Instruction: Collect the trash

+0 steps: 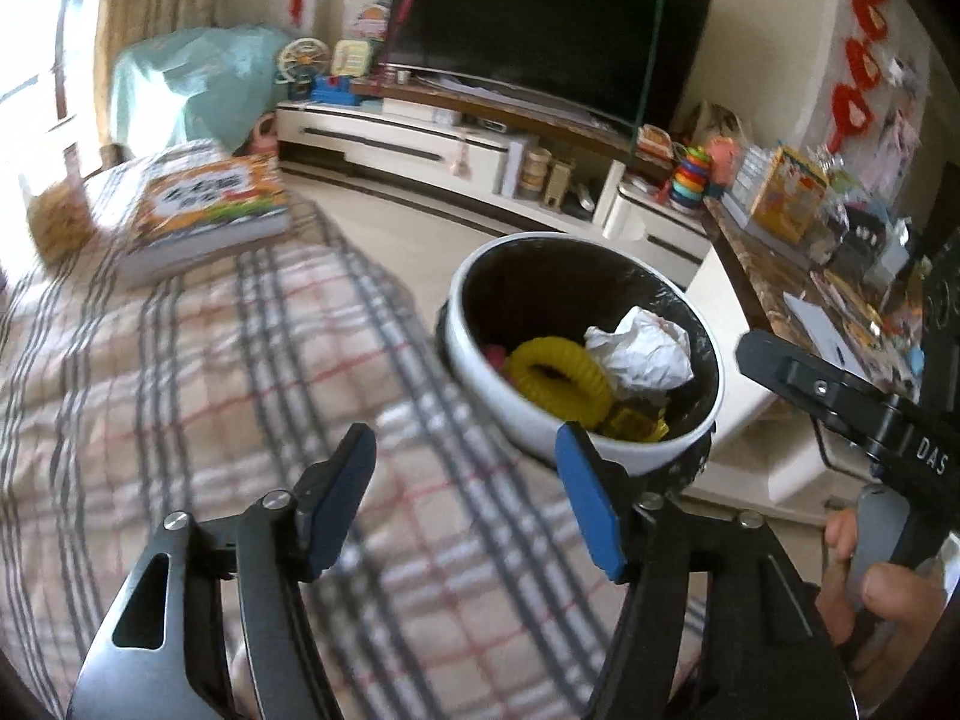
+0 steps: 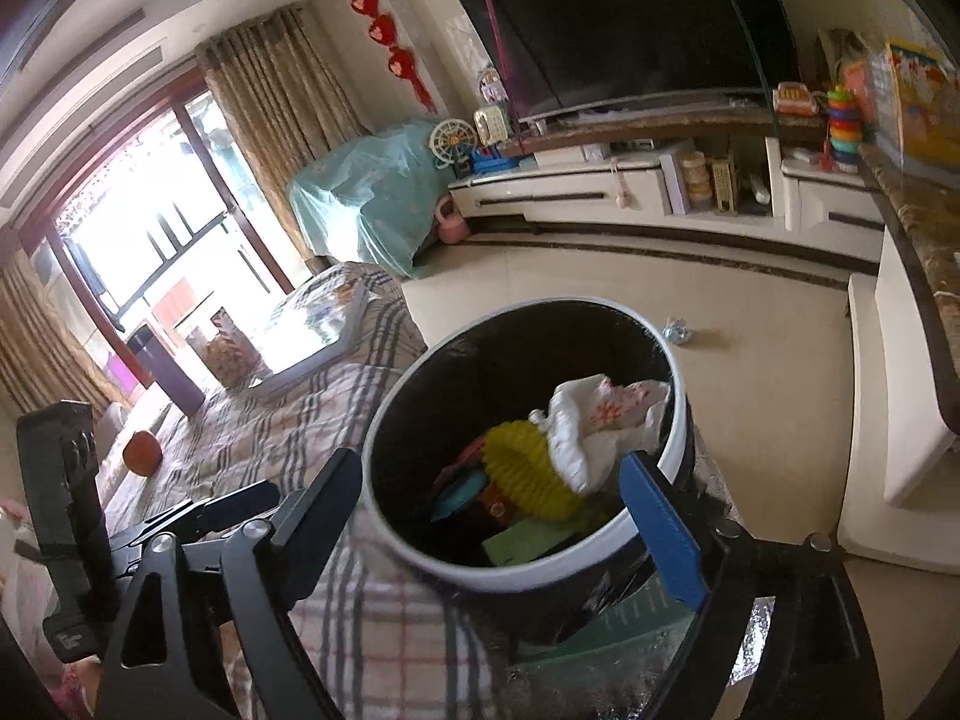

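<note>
Living-room clutter frames everything: a dark television [image 2: 630, 24] on a long low cabinet [image 2: 600, 192], and nearer, a table under a checked cloth [image 1: 210, 372] with a thick book [image 1: 210, 210] towards its far edge. Off that table's right-hand edge stands the white-rimmed bin [image 2: 396, 546], black-lined, its mouth facing straight up and already holding crumpled white paper [image 1: 639, 348], a yellow ribbed ring [image 1: 561, 375] and other scraps. Both claws stand apart with nothing between the pads: the left gripper [image 1: 468, 504] hangs over the cloth with the bin just ahead and to its right, while the right gripper [image 2: 498, 516] looks almost straight down into the bin's mouth and is the nearer. Remaining candidates for trash appear to be a small crumpled scrap [image 2: 678, 331] on the floor beyond the bin, too small to give an axis, and an orange round thing [image 2: 143, 453] near the table's near-left edge, with no long axis.
</note>
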A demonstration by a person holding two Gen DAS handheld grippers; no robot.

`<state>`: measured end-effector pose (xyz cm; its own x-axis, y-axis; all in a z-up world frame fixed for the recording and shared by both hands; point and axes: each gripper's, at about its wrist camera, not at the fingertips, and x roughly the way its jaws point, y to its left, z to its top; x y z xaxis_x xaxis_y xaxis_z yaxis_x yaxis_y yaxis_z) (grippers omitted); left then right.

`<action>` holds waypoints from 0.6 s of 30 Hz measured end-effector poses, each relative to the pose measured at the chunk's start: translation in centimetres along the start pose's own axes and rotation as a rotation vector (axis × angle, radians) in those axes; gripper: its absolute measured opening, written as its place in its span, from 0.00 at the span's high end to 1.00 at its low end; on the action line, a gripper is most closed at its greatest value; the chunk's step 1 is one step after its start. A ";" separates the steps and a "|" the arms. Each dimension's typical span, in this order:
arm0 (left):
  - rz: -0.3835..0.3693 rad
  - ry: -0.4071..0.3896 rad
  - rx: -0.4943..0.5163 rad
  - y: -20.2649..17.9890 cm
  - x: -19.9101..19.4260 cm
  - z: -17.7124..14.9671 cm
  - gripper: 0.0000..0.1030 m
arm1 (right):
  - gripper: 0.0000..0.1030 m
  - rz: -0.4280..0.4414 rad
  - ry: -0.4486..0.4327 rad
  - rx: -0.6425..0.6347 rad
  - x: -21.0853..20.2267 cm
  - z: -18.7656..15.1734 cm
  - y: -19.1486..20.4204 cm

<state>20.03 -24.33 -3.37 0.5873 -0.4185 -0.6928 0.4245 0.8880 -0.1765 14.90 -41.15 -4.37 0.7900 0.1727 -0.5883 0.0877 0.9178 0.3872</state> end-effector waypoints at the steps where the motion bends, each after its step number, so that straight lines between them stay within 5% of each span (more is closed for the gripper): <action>1: -0.001 -0.005 -0.013 0.4 -0.5 -0.4 0.38 | 0.09 -0.005 -0.012 -0.004 -0.4 -0.4 0.5; 10: 0.058 -0.083 -0.070 3.1 -5.7 -4.6 0.31 | 0.02 -0.038 -0.086 -0.004 -3.3 -4.3 3.1; 18: 0.134 -0.188 -0.006 2.3 -9.7 -6.9 0.17 | 0.01 -0.118 -0.164 -0.071 -5.7 -6.5 5.4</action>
<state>10.57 -16.89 -1.89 0.7564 -0.3244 -0.5680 0.3305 0.9389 -0.0960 6.90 -34.85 -3.51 0.8652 0.0071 -0.5013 0.1475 0.9521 0.2680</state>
